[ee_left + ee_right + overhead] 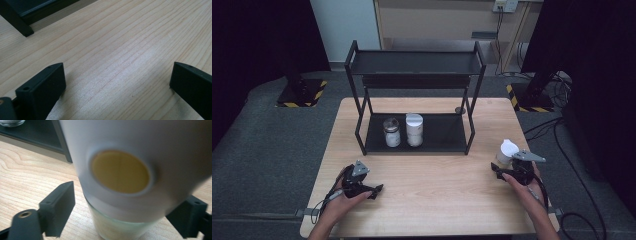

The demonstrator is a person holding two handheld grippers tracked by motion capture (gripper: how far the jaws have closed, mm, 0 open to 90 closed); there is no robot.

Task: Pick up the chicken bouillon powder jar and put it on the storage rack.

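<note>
Two grippers are seen before the black rack (414, 95): left gripper (374, 190) spread apart, right gripper (125, 212) astride a white-lidded jar (130, 175), contact unclear.

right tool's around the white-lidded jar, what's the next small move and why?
Probably finish closing the right tool on the white-lidded jar: the jar sits between its jaws, but a gap shows beside the left pad, so it likely isn't gripped yet.

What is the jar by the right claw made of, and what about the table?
The jar looks like clear glass at its base, since you can see through it; its white cap looks like matte plastic, though that is hard to tell. The table looks like pale wood: grain lines run across it.
</note>
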